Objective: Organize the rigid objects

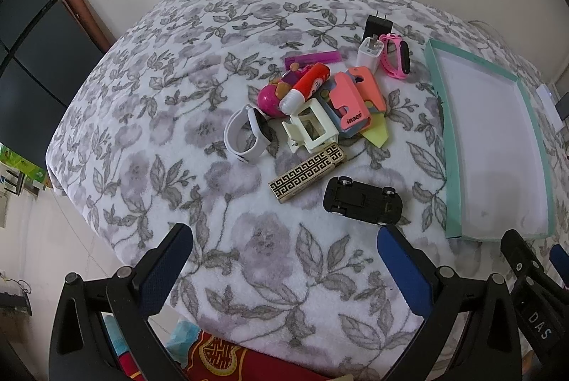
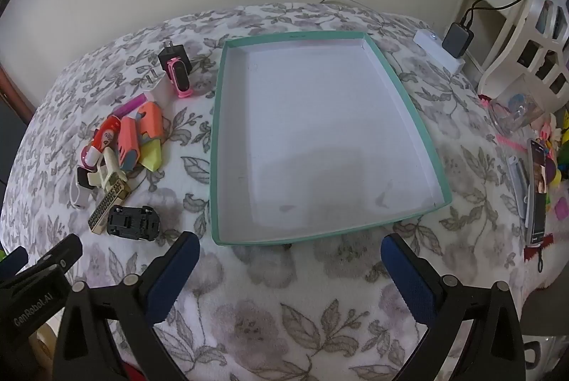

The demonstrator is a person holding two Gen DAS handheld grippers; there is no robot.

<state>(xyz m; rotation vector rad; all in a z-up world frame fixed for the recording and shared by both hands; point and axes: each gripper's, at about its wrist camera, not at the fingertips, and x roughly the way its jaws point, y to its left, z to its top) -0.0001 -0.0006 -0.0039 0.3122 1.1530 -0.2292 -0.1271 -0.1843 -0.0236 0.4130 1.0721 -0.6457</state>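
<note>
A pile of small rigid things lies on the floral blanket: an upturned black toy car, a gold-and-black patterned box, a cream claw clip, a white wristband, a red glue stick, pink and orange pieces, two chargers and a pink watch. To their right stands a teal tray with a bare white floor. My left gripper hovers open just short of the car. My right gripper hovers open before the tray's near rim. Neither holds anything.
A white power strip with a black adapter and cable sits behind the tray. A phone, a clear bag and bright toys lie at the right edge by a white shelf. The blanket drops off at the left and near sides.
</note>
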